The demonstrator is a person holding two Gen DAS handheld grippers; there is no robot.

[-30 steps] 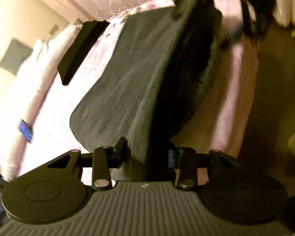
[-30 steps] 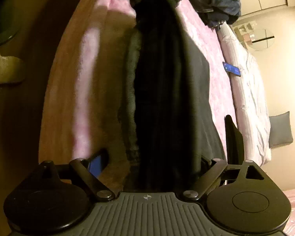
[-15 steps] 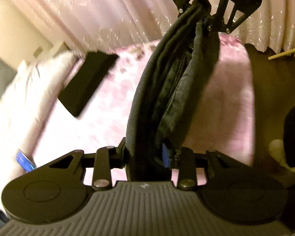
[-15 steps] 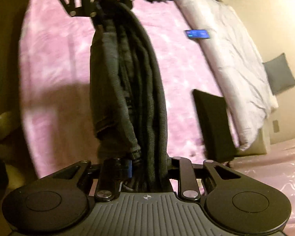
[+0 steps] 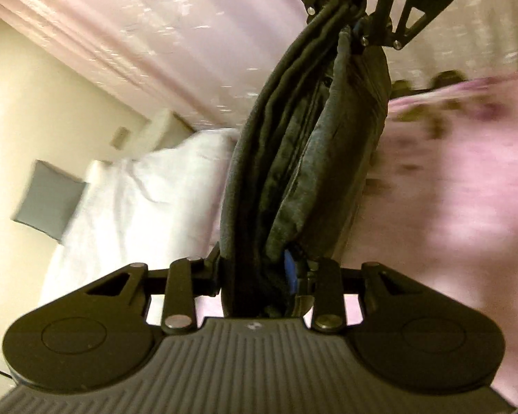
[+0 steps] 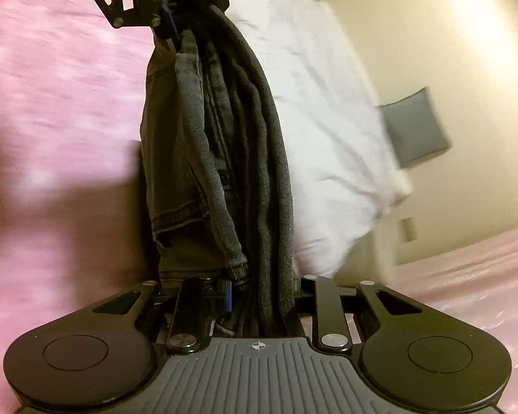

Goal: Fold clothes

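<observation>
Your left gripper (image 5: 262, 276) and right gripper (image 6: 255, 286) each clamp 1 end of the folded dark jeans (image 5: 304, 158), whose long axis runs 6-to-12 o'clock between them, above the pink bedspread (image 5: 459, 179).

A bed covered by a fuzzy pink blanket (image 5: 466, 179) fills one side of both views. A rumpled white duvet (image 6: 328, 131) lies along the bed's far edge. Beyond it stands a cream wall (image 5: 34, 103), with a grey square cushion (image 6: 416, 126) against it. Pale pink sheer curtains (image 5: 176, 24) hang behind, warmly lit.
</observation>
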